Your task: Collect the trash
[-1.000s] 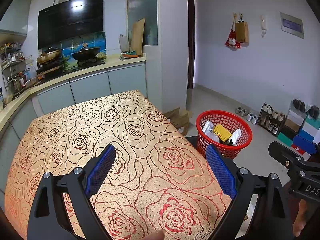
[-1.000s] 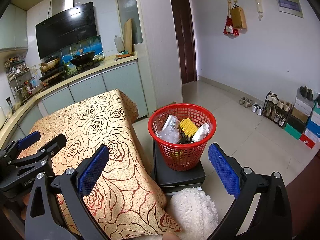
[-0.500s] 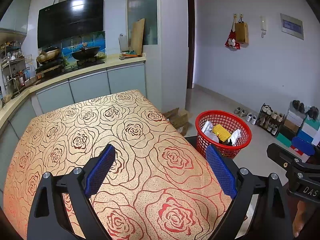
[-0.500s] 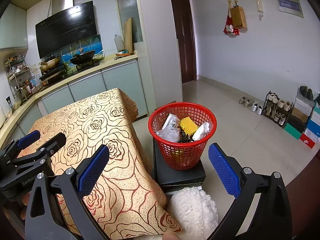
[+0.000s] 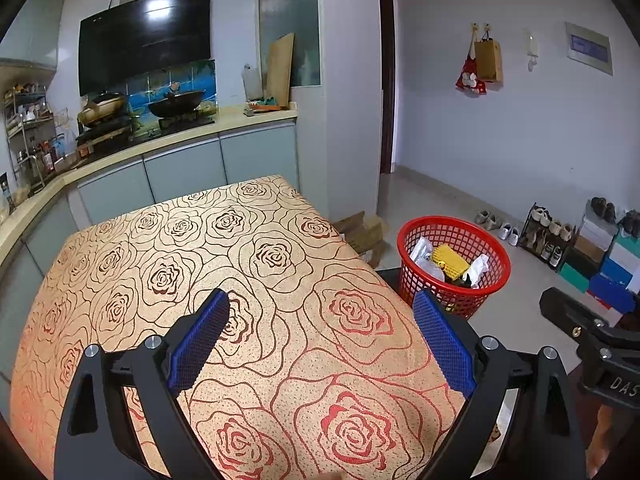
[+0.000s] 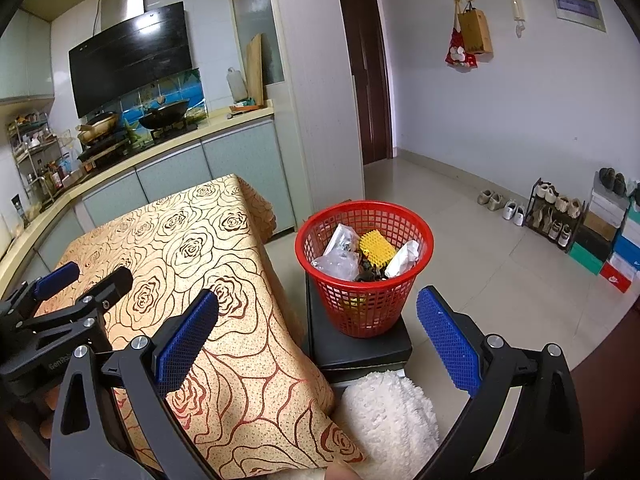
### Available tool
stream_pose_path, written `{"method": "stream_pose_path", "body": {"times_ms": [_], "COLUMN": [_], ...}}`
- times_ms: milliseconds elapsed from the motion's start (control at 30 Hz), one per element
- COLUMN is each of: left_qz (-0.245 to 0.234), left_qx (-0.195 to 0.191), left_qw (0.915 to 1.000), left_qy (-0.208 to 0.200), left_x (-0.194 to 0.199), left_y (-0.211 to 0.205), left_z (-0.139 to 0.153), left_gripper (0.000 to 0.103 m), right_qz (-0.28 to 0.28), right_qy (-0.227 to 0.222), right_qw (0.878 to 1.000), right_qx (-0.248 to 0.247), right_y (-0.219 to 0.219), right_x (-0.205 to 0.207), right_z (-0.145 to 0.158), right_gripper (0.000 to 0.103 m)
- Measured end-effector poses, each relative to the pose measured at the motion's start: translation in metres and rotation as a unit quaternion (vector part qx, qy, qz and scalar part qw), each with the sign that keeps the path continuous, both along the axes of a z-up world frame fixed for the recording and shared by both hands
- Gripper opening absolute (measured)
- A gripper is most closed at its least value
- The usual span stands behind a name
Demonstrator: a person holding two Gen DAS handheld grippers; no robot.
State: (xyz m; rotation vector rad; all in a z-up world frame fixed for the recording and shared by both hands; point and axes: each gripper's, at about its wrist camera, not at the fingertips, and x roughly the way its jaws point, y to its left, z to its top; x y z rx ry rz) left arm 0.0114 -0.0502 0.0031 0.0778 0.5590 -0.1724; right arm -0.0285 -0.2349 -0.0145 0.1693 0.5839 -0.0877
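The table (image 5: 248,264) with its rose-patterned cloth fills the left side. Beside it the red basket (image 6: 364,268) stands on a black stool (image 6: 356,350), holding the trash (image 6: 374,254) — wrappers, a yellow piece. Both the left gripper (image 5: 320,344) and right gripper (image 6: 318,338) are spread wide, gripping nothing — the basket is just ahead of the right one.
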Motion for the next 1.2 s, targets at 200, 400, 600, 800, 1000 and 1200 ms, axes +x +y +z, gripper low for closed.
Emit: {"method": "stream_pose_path", "body": {"times_ms": [200,400,600,800,1000,1200], "left_qz": [0.013,0.026,0.027,0.026,0.028,0.028], "left_qx": [0.0,-0.003,-0.004,-0.003,-0.004,-0.005], "left_qw": [0.9999,0.9997,0.9996,0.9997,0.9996,0.9996], "left_qy": [-0.001,0.001,0.0,0.002,0.002,0.003], "left_x": [0.002,0.004,0.004,0.004,0.005,0.005], "left_y": [0.005,0.01,0.011,0.01,0.01,0.011], "left_z": [0.002,0.003,0.003,0.002,0.001,0.001], "left_gripper": [0.092,0.092,0.092,0.092,0.092,0.092], "right_qz": [0.008,0.014,0.012,0.011,0.011,0.012], "right_qy": [-0.002,-0.001,-0.001,-0.001,0.0,0.0], "right_qw": [1.0,1.0,1.0,1.0,1.0,1.0], "right_qx": [-0.003,-0.004,-0.003,-0.002,-0.003,-0.003], "right_y": [0.007,0.01,0.01,0.009,0.009,0.01], "right_x": [0.003,0.006,0.006,0.005,0.006,0.005], "right_z": [0.002,0.002,0.002,0.002,0.002,0.001], "right_gripper": [0.096,0.096,0.096,0.096,0.096,0.096]}}
